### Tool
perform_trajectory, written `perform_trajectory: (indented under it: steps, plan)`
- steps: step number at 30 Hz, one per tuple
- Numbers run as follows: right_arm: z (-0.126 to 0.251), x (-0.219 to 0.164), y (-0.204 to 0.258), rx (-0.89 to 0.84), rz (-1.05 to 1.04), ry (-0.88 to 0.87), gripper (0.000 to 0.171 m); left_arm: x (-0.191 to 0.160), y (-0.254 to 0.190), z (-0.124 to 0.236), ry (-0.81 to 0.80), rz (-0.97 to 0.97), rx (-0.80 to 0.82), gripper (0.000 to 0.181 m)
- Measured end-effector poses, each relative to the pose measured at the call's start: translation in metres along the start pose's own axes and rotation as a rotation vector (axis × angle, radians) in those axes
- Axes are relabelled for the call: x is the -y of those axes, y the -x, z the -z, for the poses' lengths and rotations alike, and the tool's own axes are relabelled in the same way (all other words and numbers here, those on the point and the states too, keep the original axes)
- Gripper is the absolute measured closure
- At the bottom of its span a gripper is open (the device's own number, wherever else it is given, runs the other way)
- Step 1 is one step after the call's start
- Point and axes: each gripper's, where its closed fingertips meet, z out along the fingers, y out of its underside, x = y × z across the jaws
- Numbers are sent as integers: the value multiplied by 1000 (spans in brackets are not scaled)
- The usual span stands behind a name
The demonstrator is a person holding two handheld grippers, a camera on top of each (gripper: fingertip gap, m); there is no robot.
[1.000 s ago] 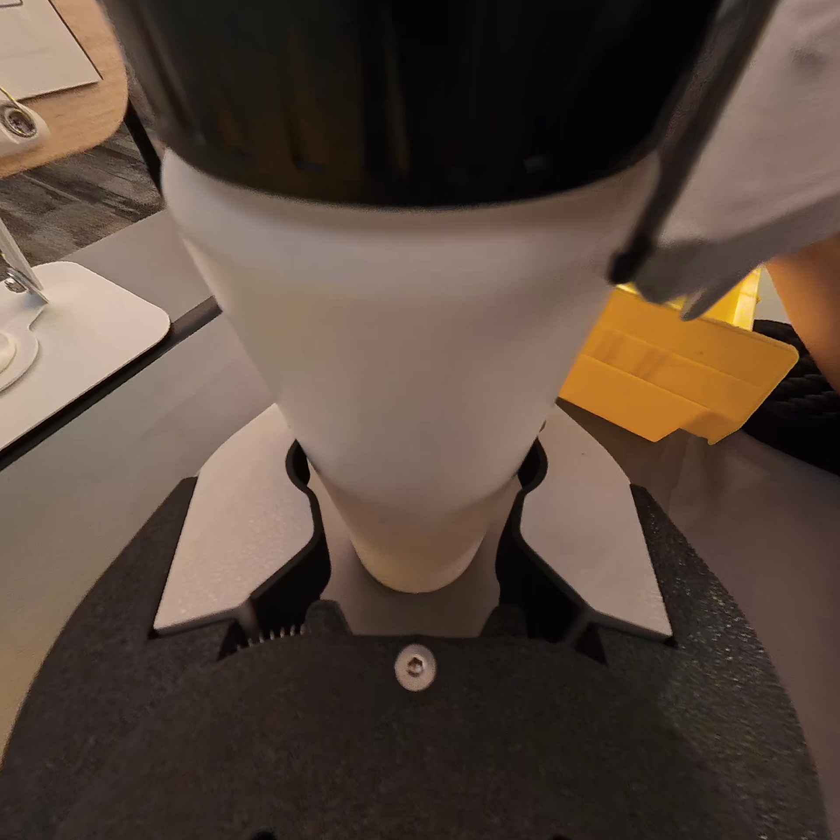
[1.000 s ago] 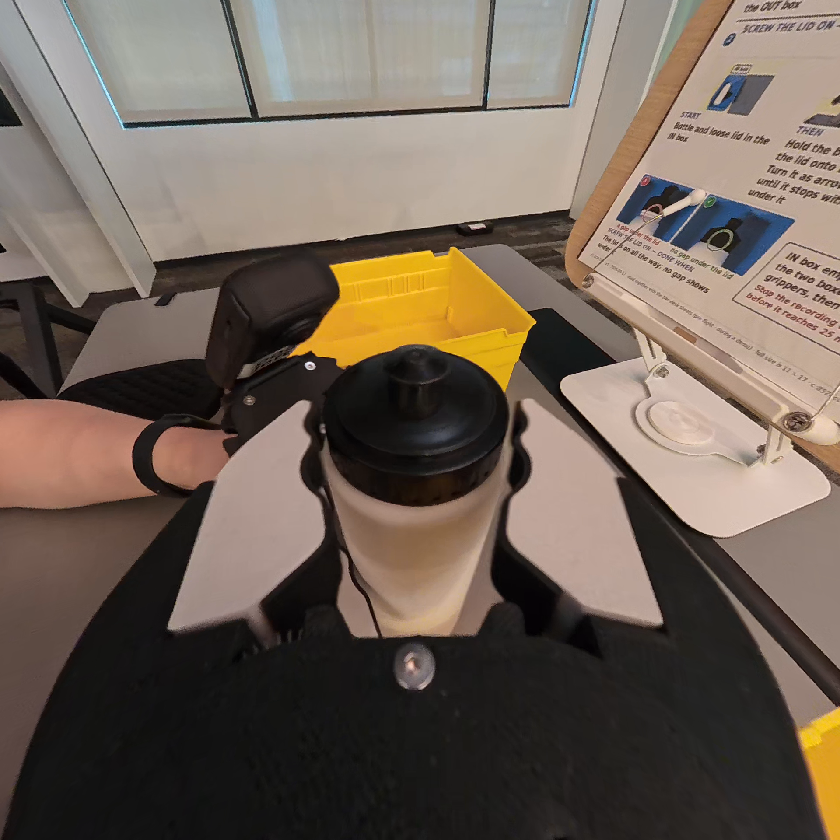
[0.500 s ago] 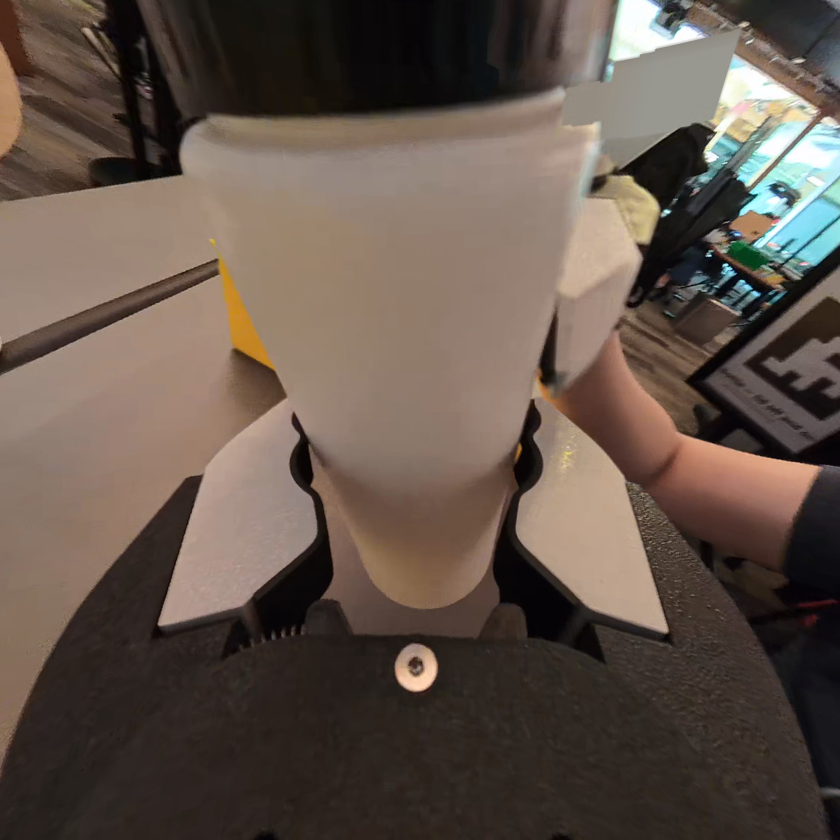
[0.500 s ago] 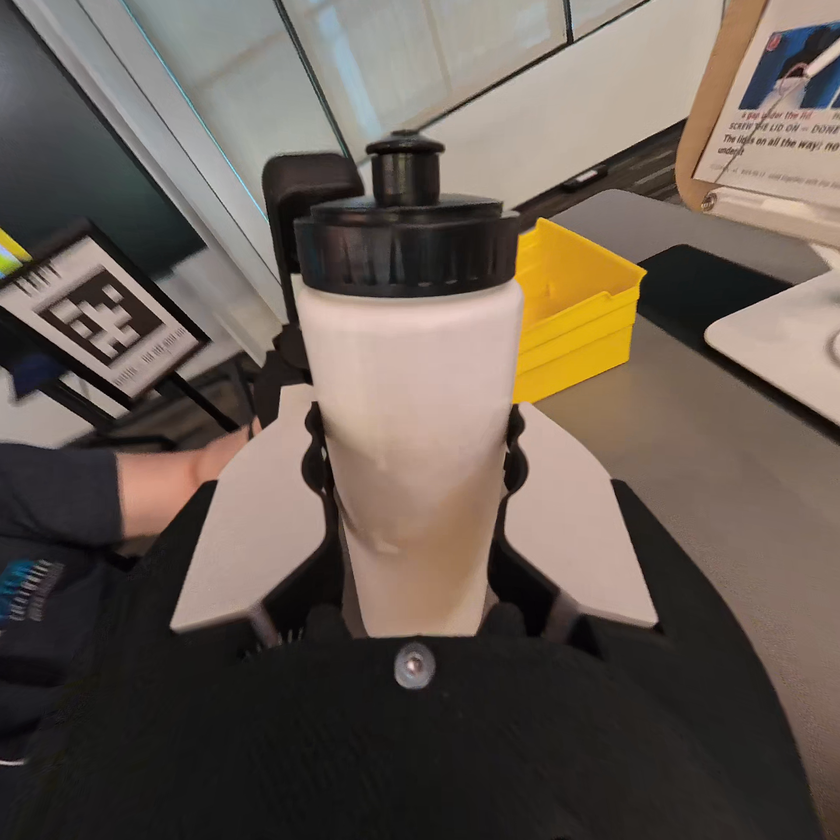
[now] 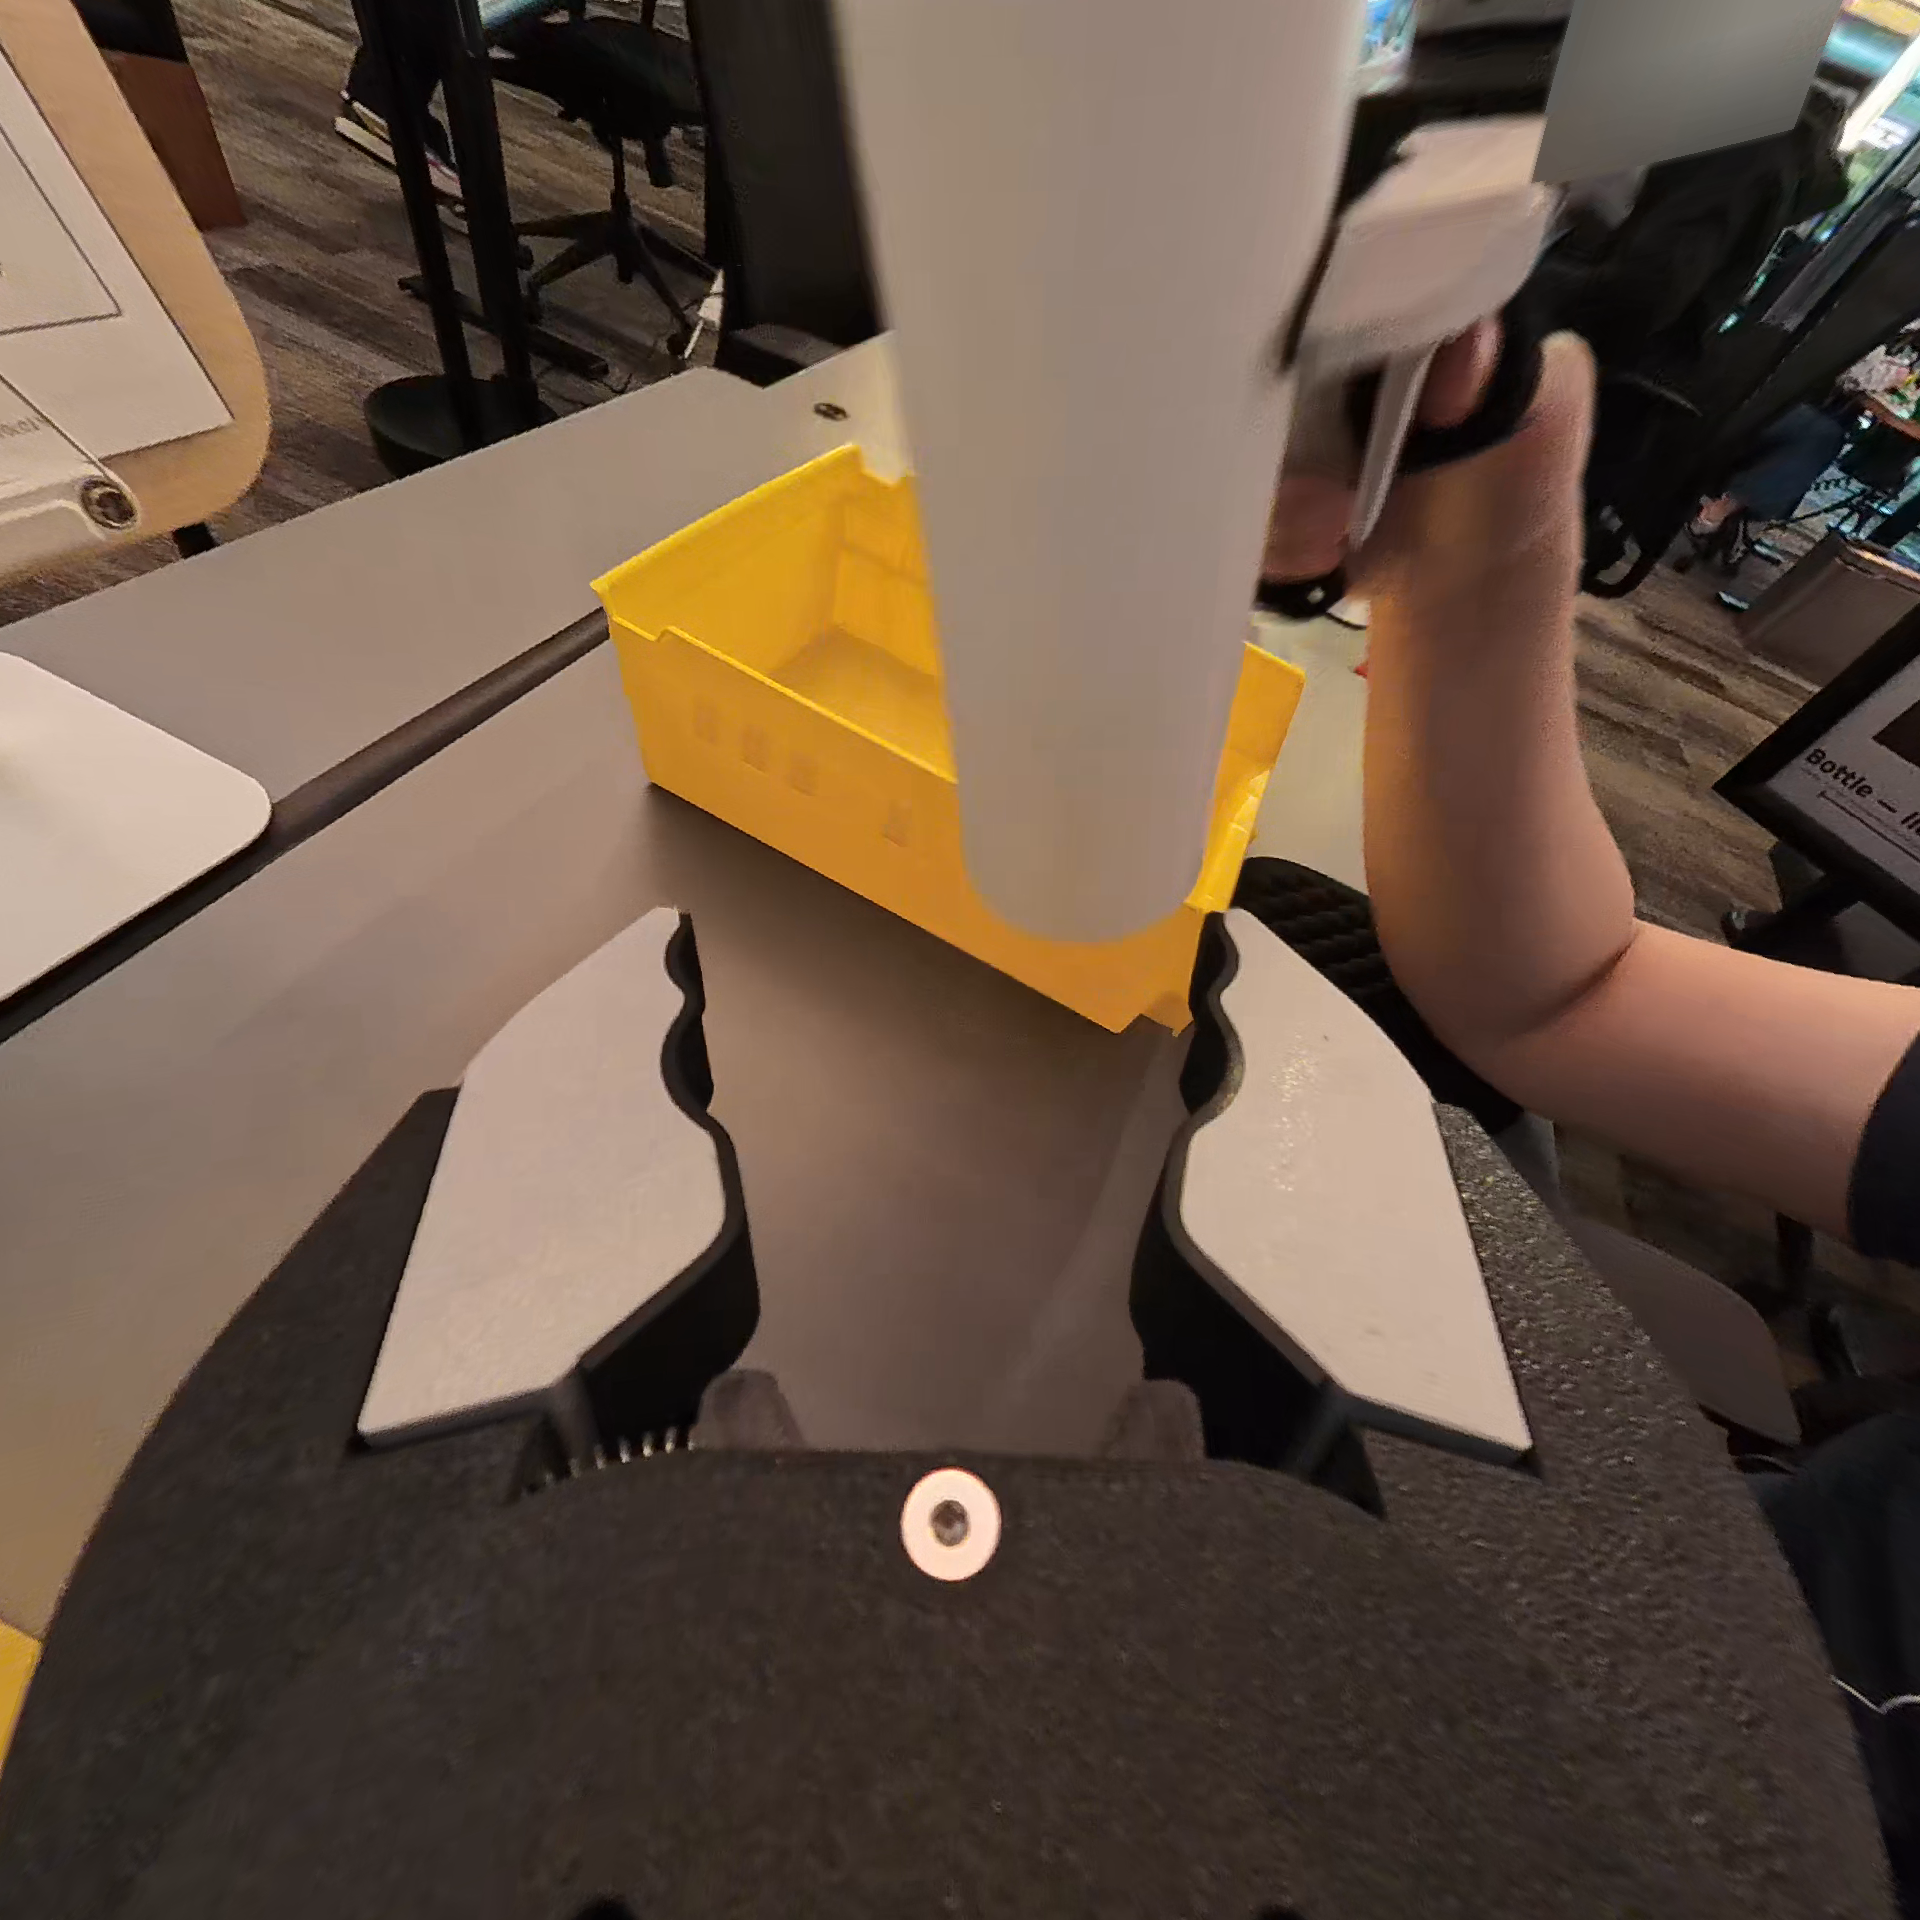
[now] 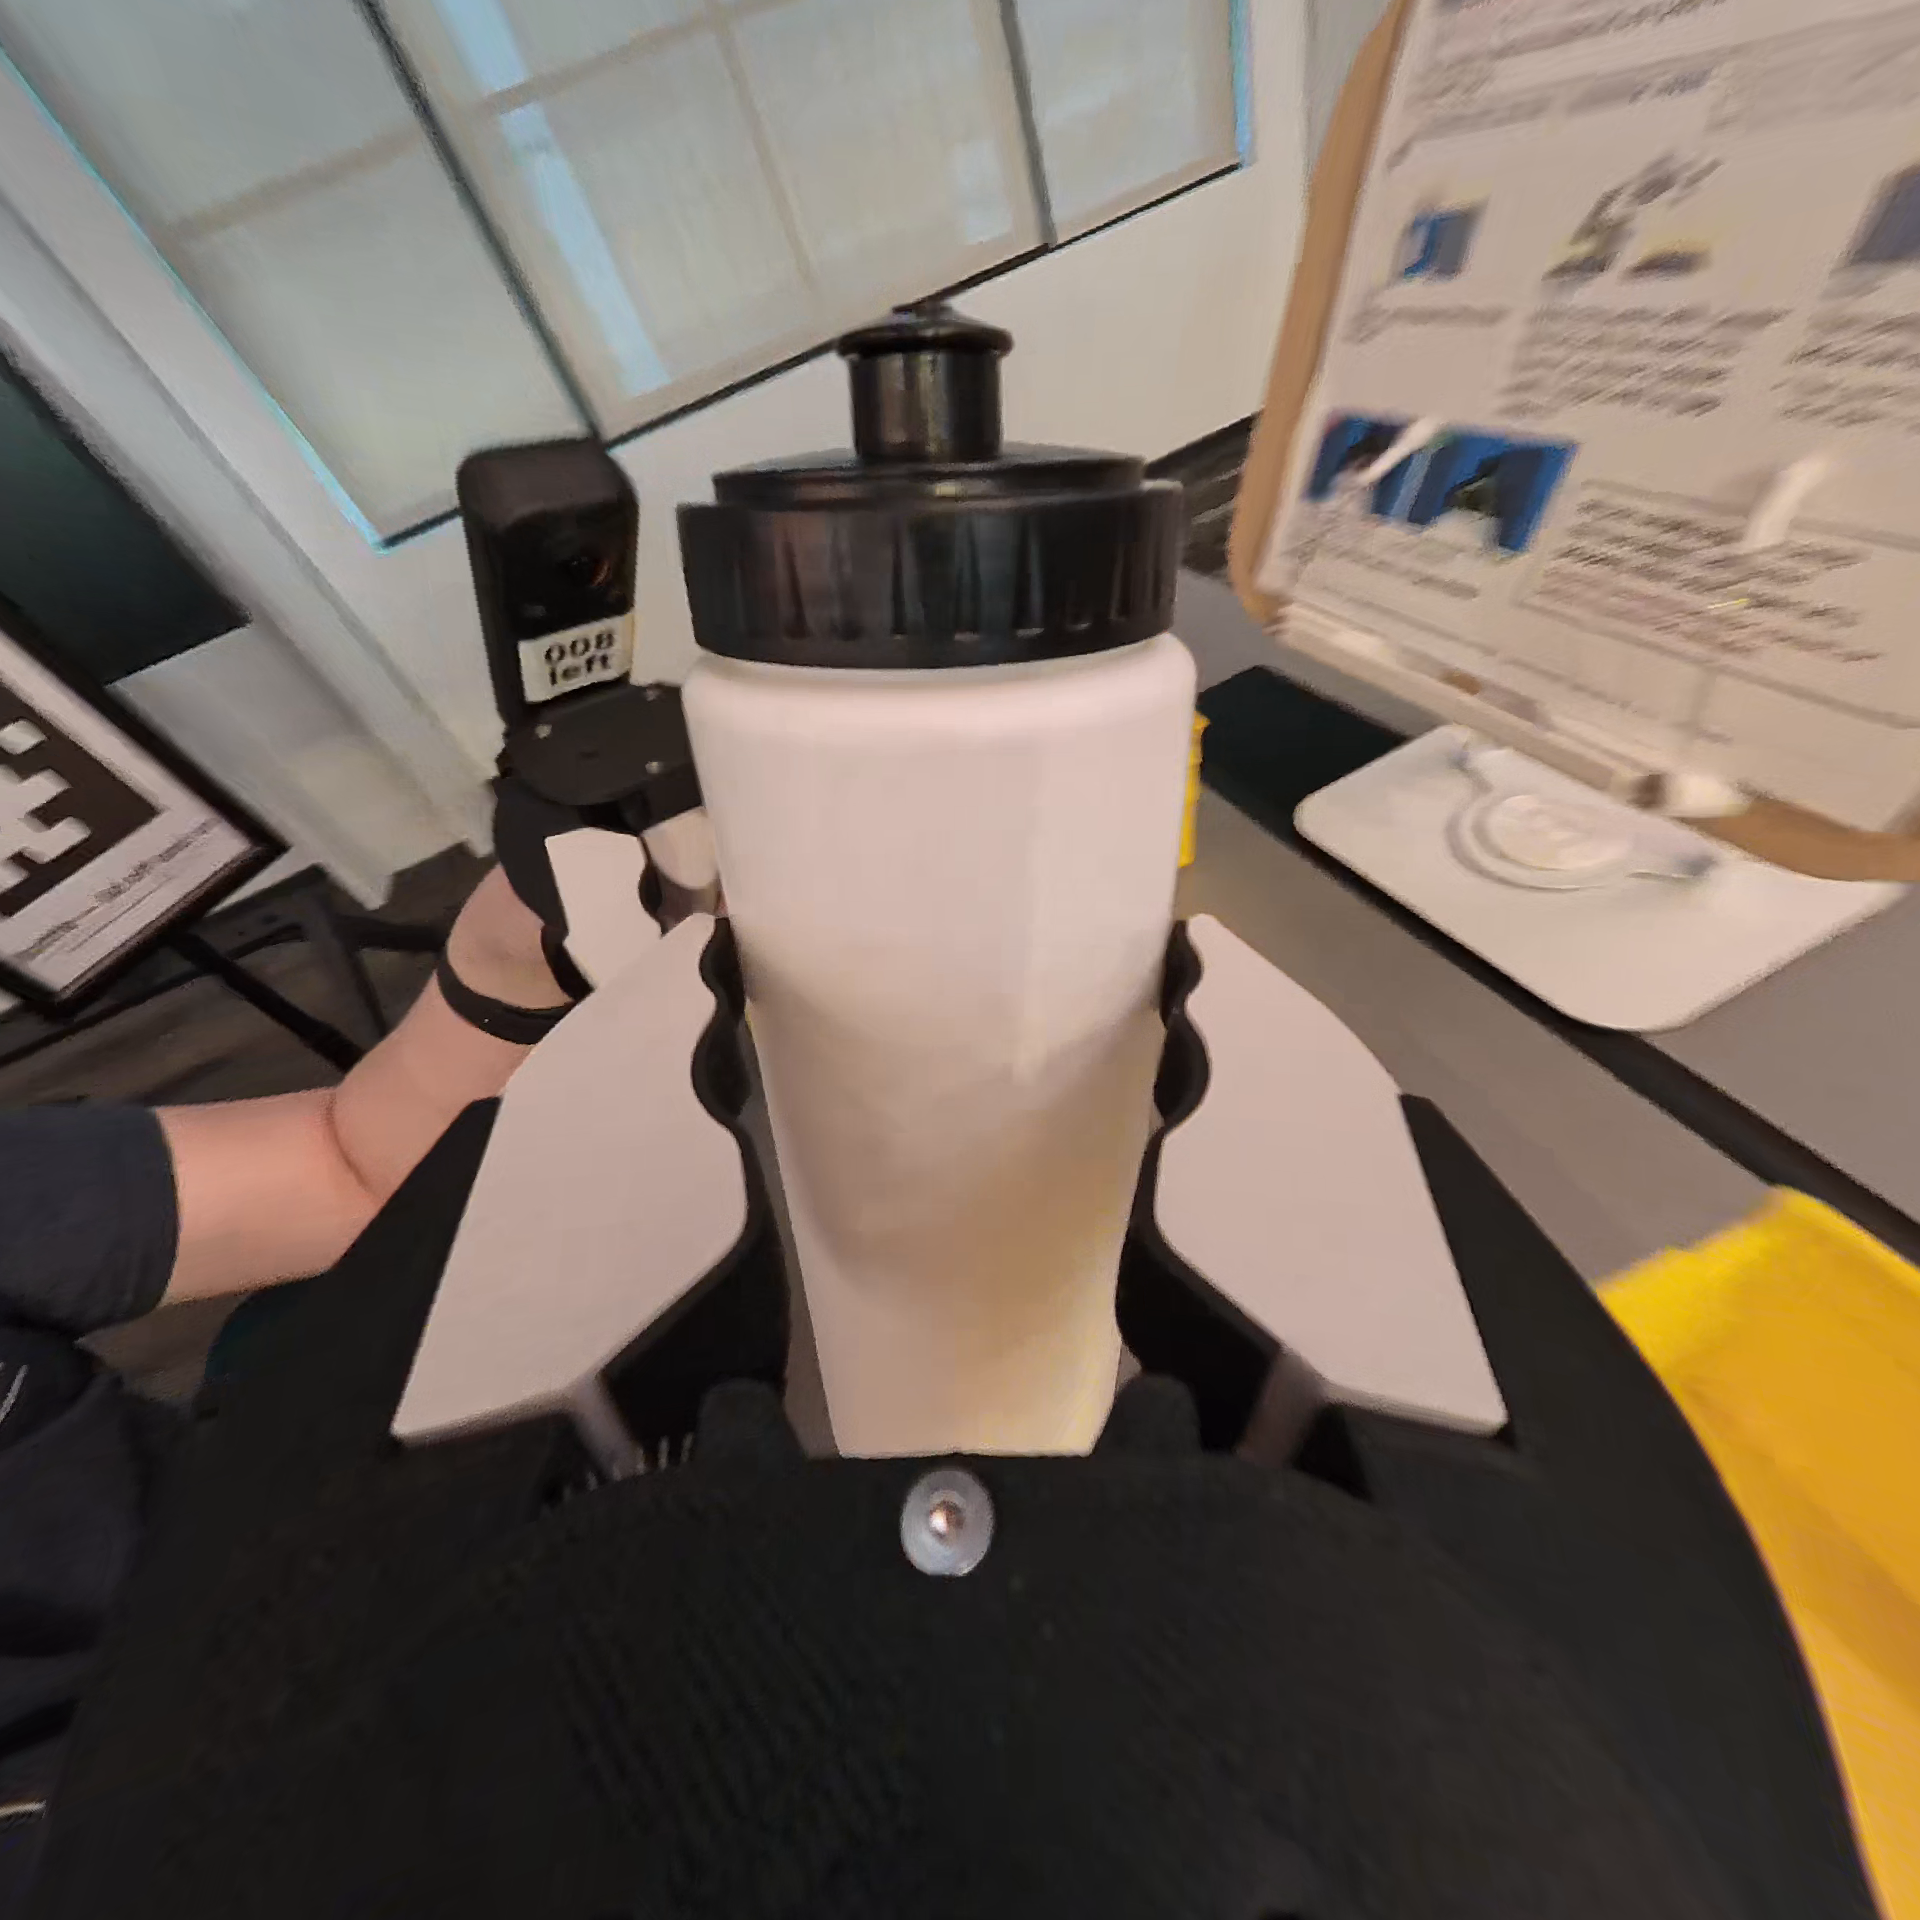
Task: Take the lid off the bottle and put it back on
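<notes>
The right gripper [image 6: 951, 1049] clamps the white bottle [image 6: 940, 935] upright, black lid [image 6: 928, 566] screwed on. The left gripper [image 5: 945, 1023] gapes empty below the bottle's base.

I see the bottle [image 6: 940, 997], a white plastic cylinder, standing upright in the right wrist view and gripped low on its body by the right tongs [image 6: 951, 997], one finger pressed on each side. Its lid [image 6: 928, 566] is black with a ribbed rim and a pull spout on top, and it sits fully on the neck. In the left wrist view the bottle's [image 5: 1081, 468] rounded base hangs above the worktop [image 5: 416, 831], clear of it.
</notes>
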Motion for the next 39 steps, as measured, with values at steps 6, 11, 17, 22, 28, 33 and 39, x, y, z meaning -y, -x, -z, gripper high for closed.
perform_trajectory:
  steps: [6,11,17,22,28,33,39]
  plan:
    - [115,-25,-81,-540,-183,133,93,-3,0,8,48,-16,37,94]
    - [119,-107,-137,-657,-415,458,92,-9,4,11,92,-1,68,96]
    - [112,-178,-175,-744,-524,744,92,-13,25,33,132,26,176,99]
    - [120,-206,-190,-789,-540,866,92,-23,65,73,202,50,421,100]
    - [129,-177,-178,-754,-470,812,102,-40,119,143,266,114,754,101]
    - [182,-110,-184,-949,-335,488,108,-55,124,140,298,195,713,105]
    - [223,-170,-197,-950,-546,645,109,-92,123,106,454,320,602,111]
